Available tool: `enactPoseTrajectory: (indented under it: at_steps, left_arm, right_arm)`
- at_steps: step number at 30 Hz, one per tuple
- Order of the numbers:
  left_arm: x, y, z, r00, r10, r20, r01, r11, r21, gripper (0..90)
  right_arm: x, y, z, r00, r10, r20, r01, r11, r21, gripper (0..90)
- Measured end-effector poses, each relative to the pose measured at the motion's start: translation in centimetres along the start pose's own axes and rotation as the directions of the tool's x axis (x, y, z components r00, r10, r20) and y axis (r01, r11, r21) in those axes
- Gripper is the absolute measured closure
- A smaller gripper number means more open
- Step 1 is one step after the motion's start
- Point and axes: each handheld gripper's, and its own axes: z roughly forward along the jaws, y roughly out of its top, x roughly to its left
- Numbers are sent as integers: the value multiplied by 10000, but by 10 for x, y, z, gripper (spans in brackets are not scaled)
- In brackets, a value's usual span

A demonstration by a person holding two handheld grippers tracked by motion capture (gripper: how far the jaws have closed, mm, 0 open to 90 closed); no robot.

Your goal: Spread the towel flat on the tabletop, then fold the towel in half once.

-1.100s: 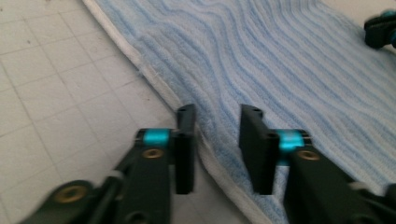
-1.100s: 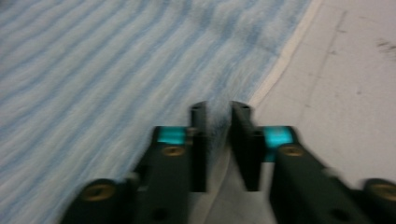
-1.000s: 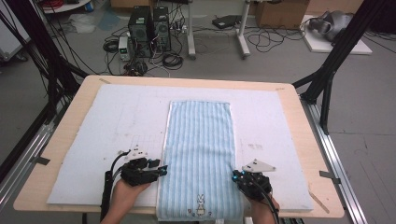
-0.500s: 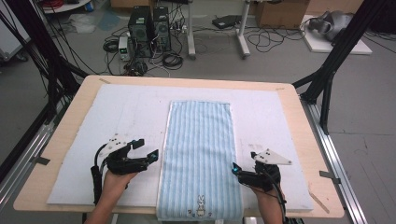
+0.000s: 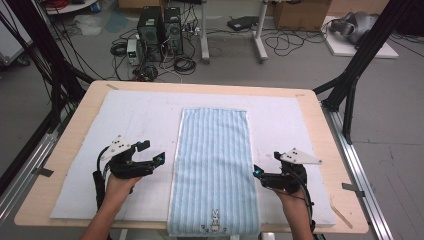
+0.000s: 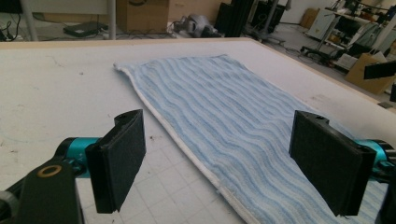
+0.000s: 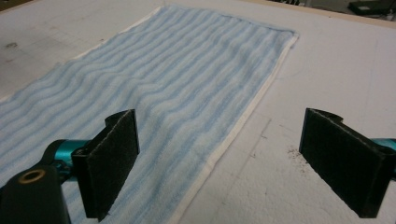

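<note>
Nearest the desk's front edge, the light blue striped terry towel [image 5: 214, 170] hangs its short end just over the lip, a small rabbit figure [image 5: 215, 220] stitched there. It lies flat and lengthwise down the middle of the white padded mat [image 5: 145, 115] covering the pale wooden desk [image 5: 70, 145], its far end stopping short of the mat's back border.

On either flank, hands off! The left hand-held gripper [image 5: 152, 159] hovers just beside the towel's left hem, and its jaws have just been opening; now they stand wide apart with nothing between them, the towel's white edge showing in the gap in the left gripper view. Across the cloth, the right hand-held gripper [image 5: 258, 172] sits at the right hem, its jaws also freshly opened and spread wide, gripping nothing.

Beyond the desk, two black computer towers [image 5: 159, 25] and tangled cables [image 5: 185, 62] crowd the grey floor.
</note>
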Motion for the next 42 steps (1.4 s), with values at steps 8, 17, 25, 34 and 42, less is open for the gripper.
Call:
enactPoseTrajectory:
  at_steps: [8,17,25,34,42]
  left_arm:
    - [1,2,4,9999,-128,43,128,9999,15,185]
    - [5,4,5,9999,-144,54,143,9999,92,185]
    - [8,23,21,9999,155,4,-155,9990,421,185]
    - [32,45,61,9960,-477,-755,522,9969,583,202]
    - [58,35,105,9873,-873,-1326,1019,9889,1080,282]
  right_arm:
    - [-3,4,1,10000,65,-34,-65,9999,103,113]
    - [-5,6,4,9996,276,-24,-276,9996,54,114]
    - [-8,10,12,9994,257,-243,-253,9995,204,116]
    - [-12,19,16,9983,536,-230,-531,9984,208,116]
    - [-17,17,14,9980,632,9,-632,9974,339,116]
